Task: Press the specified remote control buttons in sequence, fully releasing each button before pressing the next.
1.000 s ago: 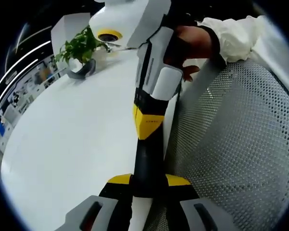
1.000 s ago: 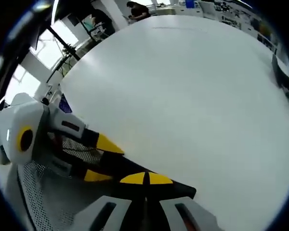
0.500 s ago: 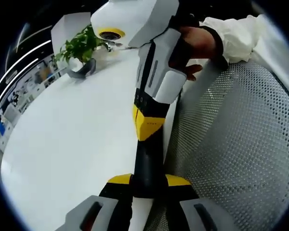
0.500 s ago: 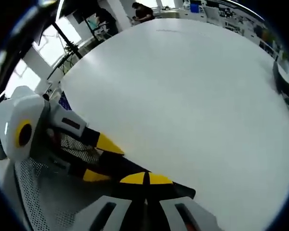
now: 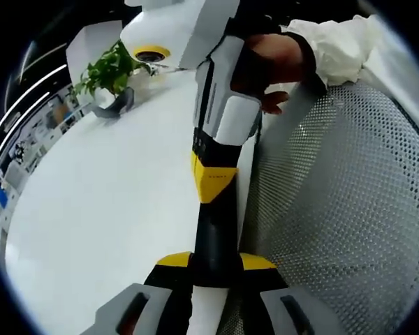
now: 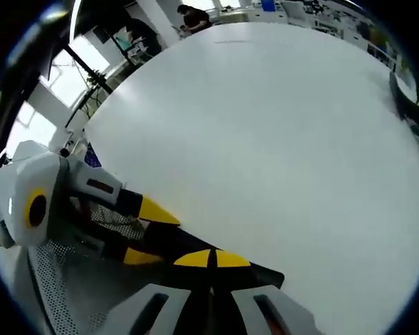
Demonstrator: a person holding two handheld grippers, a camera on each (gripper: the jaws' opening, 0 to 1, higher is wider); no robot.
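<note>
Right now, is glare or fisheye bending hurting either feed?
Left gripper view: the white table is evenly lit with no hard glare; the mesh surface bulges with fisheye bending. Right gripper view: the table curves like a dome, and the windows at upper left are blown out.

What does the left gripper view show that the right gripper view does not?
Left gripper view: a plant, and a hand in a white sleeve holding the right gripper. Right gripper view: a person and a window beyond the table. Both: the white table, the mesh, and the right gripper's jaws lying between those of the left gripper.
</note>
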